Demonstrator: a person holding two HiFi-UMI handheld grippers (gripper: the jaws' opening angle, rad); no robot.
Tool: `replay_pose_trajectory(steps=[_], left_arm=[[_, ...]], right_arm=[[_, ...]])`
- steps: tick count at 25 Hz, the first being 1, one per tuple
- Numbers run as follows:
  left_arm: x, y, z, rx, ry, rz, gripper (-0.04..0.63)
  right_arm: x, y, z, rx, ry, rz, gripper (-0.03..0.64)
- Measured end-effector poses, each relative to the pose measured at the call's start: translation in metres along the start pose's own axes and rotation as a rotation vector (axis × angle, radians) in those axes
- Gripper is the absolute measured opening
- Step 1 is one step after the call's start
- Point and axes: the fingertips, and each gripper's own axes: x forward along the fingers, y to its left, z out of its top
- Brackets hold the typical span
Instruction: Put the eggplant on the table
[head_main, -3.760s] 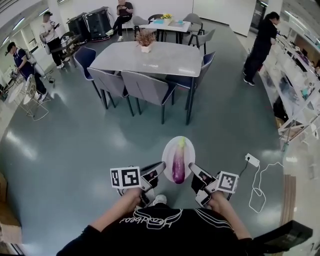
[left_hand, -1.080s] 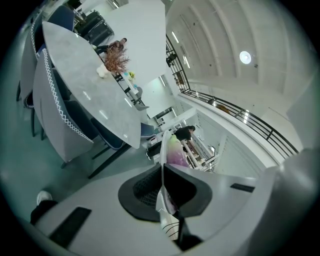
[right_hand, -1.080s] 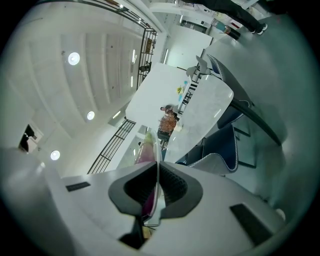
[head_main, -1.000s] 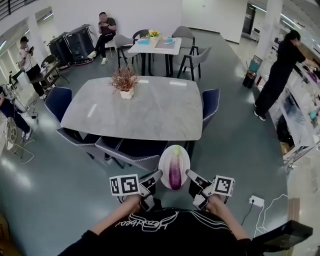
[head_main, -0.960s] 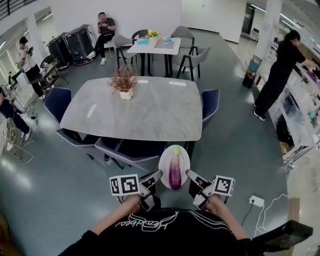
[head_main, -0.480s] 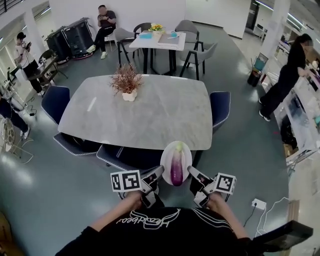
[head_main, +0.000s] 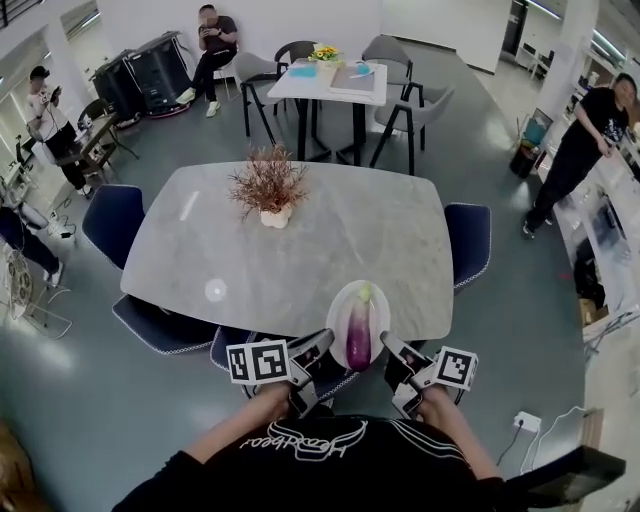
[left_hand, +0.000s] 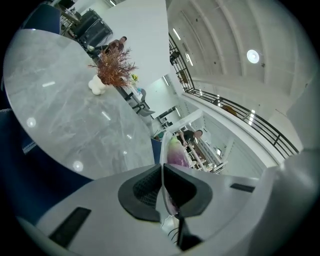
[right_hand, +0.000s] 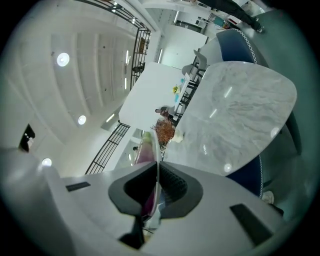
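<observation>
A purple eggplant with a green tip lies on a white plate. My left gripper is shut on the plate's left rim and my right gripper is shut on its right rim. The plate hangs over the near edge of the grey marble table. In the left gripper view the plate stands edge-on between the pads, with the eggplant beyond and the table to the left. The right gripper view shows the plate, the eggplant and the table.
A dried plant in a white pot stands mid-table. Blue chairs are tucked in at the near side, one at the right end. A smaller table stands behind. People stand at the left, back and right.
The table has come much closer in the head view. The plate with the eggplant, held the same way by both grippers, has passed from over the floor and chairs to over the table's near edge.
</observation>
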Motion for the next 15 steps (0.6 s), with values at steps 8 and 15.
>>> replay_pose_trajectory(steps=[8,15], left_arm=[[0.017,0.038,0.065,-0.01,0.007,0.01,0.021],[0.043,0.082,0.101,-0.032,0.027,0.051,0.023]], right_arm=[[0.063,-0.014,0.033,-0.003,-0.031,-0.037,0.023],[0.105,-0.047,0.056,0.002,-0.045,-0.131,0.023]])
